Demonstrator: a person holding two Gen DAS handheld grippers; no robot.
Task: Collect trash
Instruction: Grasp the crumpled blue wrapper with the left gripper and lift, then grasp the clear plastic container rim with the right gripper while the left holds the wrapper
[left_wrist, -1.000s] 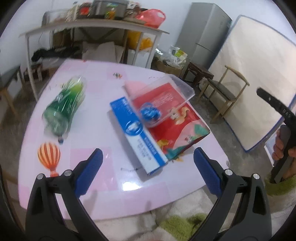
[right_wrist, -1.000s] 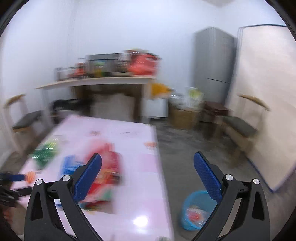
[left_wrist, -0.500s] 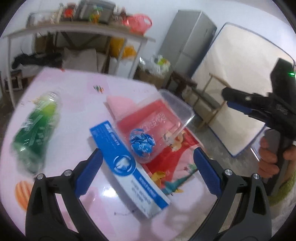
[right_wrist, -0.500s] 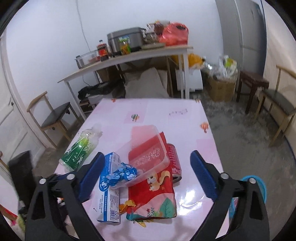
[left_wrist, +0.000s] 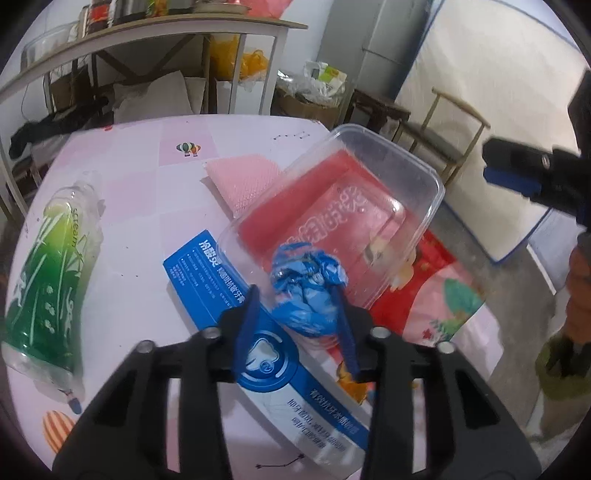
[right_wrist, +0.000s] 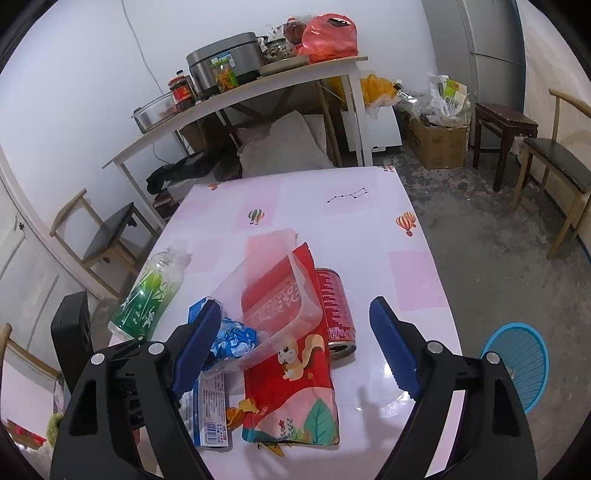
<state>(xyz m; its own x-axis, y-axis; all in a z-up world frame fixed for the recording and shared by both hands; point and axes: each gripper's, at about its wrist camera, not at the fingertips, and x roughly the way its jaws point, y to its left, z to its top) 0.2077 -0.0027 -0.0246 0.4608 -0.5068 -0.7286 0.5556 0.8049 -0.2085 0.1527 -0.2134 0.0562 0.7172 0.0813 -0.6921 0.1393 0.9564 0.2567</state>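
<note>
A crumpled blue wrapper (left_wrist: 306, 291) lies on a blue toothpaste box (left_wrist: 266, 347) at the edge of a clear plastic container (left_wrist: 343, 225). My left gripper (left_wrist: 297, 306) has closed in around the wrapper, its pads at both sides of it. The wrapper also shows in the right wrist view (right_wrist: 232, 341). My right gripper (right_wrist: 295, 339) is open and empty above the trash pile. Beneath lie a red snack bag (right_wrist: 295, 387), a red can (right_wrist: 336, 314) and a green bottle (right_wrist: 151, 291).
The pink table (right_wrist: 369, 221) ends at the right, with a blue waste basket (right_wrist: 517, 365) on the floor beside it. A pink pad (left_wrist: 243, 177) lies behind the container. Chairs (right_wrist: 554, 155), a shelf table and a fridge stand around the room.
My left gripper has moved forward and down onto the blue wrapper and narrowed from wide open around it. My right gripper has swung over the table above the pile.
</note>
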